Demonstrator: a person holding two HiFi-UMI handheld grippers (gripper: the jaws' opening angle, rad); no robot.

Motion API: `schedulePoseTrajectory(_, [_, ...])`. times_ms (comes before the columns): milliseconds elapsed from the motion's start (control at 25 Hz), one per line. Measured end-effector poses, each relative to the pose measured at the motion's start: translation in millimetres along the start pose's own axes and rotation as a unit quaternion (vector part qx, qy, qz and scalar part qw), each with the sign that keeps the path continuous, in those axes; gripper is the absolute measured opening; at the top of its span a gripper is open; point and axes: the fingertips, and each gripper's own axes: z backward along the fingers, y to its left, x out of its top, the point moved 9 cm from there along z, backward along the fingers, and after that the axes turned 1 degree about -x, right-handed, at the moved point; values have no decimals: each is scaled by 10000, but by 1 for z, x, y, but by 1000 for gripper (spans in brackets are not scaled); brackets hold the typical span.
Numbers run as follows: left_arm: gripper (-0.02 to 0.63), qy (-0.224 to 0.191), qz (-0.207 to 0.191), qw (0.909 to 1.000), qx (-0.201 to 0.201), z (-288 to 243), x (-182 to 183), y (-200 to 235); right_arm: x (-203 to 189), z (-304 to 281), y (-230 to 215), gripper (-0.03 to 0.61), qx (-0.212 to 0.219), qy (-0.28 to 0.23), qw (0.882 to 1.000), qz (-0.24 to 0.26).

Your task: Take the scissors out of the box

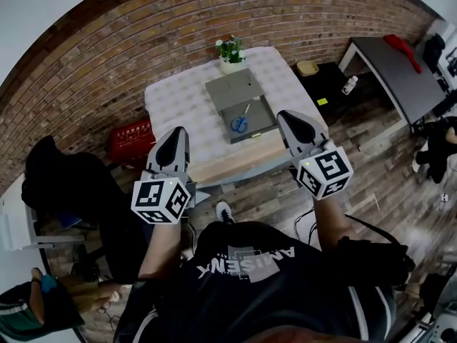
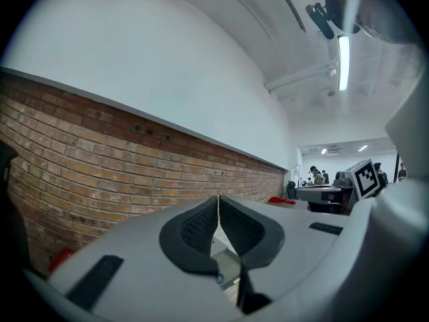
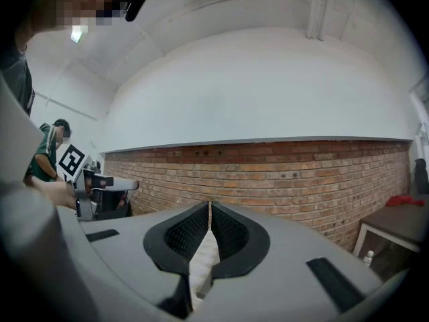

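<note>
Lying in open grey box (image 1: 232,88) at table (image 1: 178,102) centre: blue-handled scissors (image 1: 240,123), blades toward one o'clock. Flanking at seven and four o'clock, left gripper (image 1: 179,131) and right gripper (image 1: 285,115), fingers together, empty.

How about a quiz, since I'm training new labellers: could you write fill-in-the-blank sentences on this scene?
1. The scissors with ____ handles lie inside the open grey box.
2. The potted plant stands at the edge of the table nearest the ____ wall.
3. The left gripper and the right gripper both have their jaws ____.
Missing words: blue; brick; shut.
</note>
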Motion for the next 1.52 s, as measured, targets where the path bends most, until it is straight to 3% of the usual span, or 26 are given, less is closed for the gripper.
schedulePoseTrajectory(560, [14, 6, 180, 9996, -195, -62, -3, 95, 14, -96, 3, 44, -185, 286, 9991, 270])
schedulePoseTrajectory(720, [14, -21, -33, 9988, -494, -73, -4, 116, 12, -121, 7, 44, -176, 397, 9986, 293])
schedulePoseTrajectory(840, [14, -11, -101, 9989, -456, -79, -4, 131, 7, -135, 9, 44, -175, 451, 9982, 348])
schedulePoseTrajectory(1280, [12, 206, -95, 9997, -134, -94, -12, 154, -3, -177, -22, 44, 261, 758, 9946, 656])
schedulePoseTrajectory(1520, [13, 461, -67, 9988, 135, -110, -29, 144, -19, -199, -44, 44, 899, 1019, 9872, 830])
